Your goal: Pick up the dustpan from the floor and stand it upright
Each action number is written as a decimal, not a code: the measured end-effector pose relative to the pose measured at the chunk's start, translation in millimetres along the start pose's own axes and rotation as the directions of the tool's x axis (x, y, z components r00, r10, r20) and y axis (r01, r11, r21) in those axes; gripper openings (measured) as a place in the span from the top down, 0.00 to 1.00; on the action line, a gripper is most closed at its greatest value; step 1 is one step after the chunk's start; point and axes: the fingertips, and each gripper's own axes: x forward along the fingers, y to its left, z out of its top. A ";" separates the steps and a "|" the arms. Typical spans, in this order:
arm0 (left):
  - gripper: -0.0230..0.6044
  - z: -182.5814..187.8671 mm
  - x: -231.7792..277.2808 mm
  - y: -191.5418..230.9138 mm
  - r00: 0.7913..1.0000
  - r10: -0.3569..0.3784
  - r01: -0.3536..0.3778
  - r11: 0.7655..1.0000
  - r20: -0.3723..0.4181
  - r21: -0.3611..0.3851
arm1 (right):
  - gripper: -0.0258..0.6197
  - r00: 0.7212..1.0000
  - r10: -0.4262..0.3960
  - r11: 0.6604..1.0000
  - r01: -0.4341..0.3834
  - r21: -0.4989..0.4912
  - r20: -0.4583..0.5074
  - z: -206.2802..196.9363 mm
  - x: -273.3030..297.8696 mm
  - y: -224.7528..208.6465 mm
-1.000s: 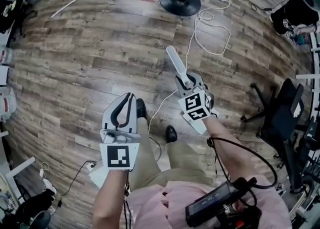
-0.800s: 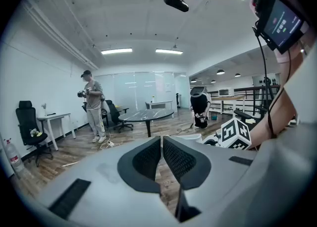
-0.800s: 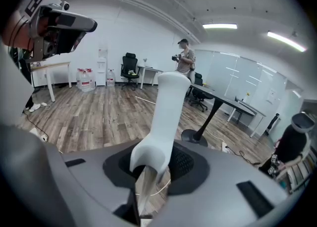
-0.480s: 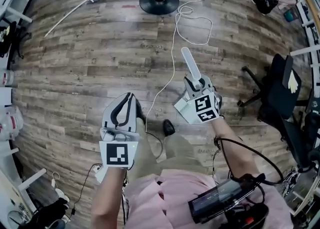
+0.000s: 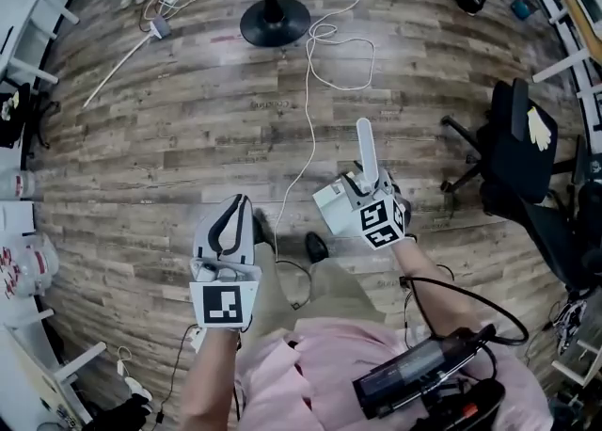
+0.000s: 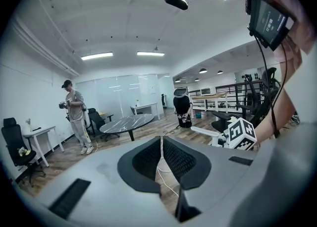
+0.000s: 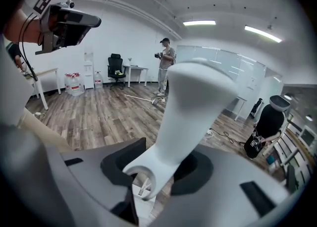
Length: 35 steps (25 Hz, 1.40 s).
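The white dustpan handle [image 5: 366,151] sticks up and away from my right gripper [image 5: 362,182], which is shut on its lower part; the pan's pale body [image 5: 331,209] hangs to the left of the marker cube, off the floor. In the right gripper view the broad white handle [image 7: 195,107] fills the space between the dark pads, and the gripper [image 7: 158,171] clamps it. My left gripper [image 5: 234,222] is held over the person's left leg. Its jaws meet with nothing between them, as the left gripper view [image 6: 161,154] shows.
A white cable [image 5: 310,100] runs over the wooden floor to a round black table base [image 5: 274,22]. A black office chair [image 5: 513,151] stands to the right. A white pole [image 5: 118,67] lies at the far left. A person [image 6: 74,114] stands beyond the table. Black shoes [image 5: 317,247] sit below the grippers.
The right gripper has swung the dustpan handle from leaning left to nearly straight ahead and shifted slightly right. The head view has drifted, so the table base sits further left. The left gripper stays put.
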 end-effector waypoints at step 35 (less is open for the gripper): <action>0.93 121.8 -111.7 4.7 0.960 -0.016 0.017 1.000 0.280 -0.001 | 0.73 0.843 -0.431 0.876 0.306 0.372 0.322 161.1 -229.5 14.1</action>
